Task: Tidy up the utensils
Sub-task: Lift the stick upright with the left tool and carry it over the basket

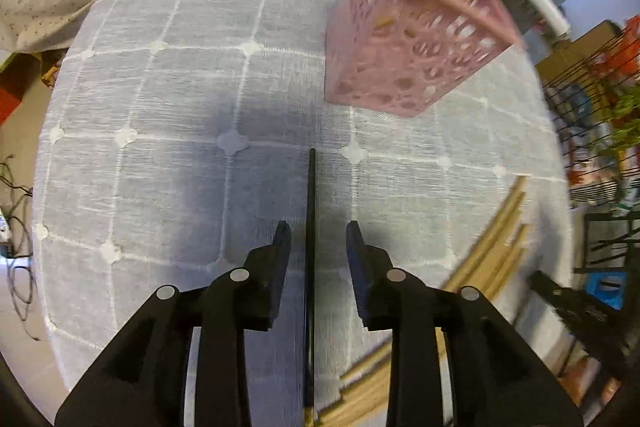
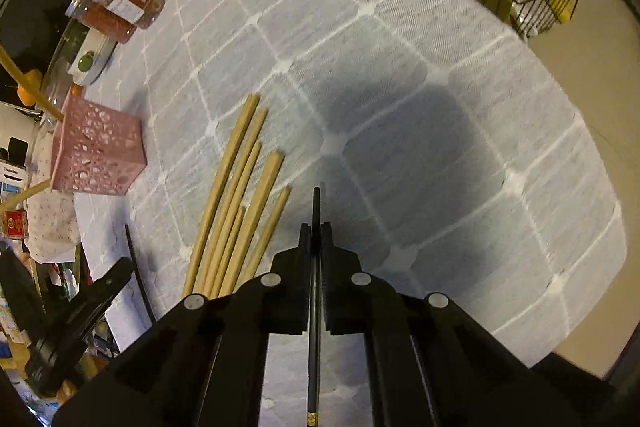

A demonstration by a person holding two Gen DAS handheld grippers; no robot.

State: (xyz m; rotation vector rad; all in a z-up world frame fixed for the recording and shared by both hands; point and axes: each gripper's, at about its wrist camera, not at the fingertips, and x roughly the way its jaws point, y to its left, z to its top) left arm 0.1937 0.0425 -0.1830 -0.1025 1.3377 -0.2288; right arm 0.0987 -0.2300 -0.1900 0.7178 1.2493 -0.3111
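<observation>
The left gripper [image 1: 318,233] points down at the grey checked tablecloth [image 1: 180,99] with its fingers parted; a black chopstick [image 1: 310,267] runs between them, and neither pad seems to press on it, though the view is blurred. The right gripper [image 2: 316,231] is clenched tight on another black chopstick [image 2: 315,307] (gold tip at its near end). To its left a bundle of wooden chopsticks [image 2: 236,203] lies loose on the cloth. Farther left stands the pink holder [image 2: 96,151], perforated, with pale sticks leaning out of it.
</observation>
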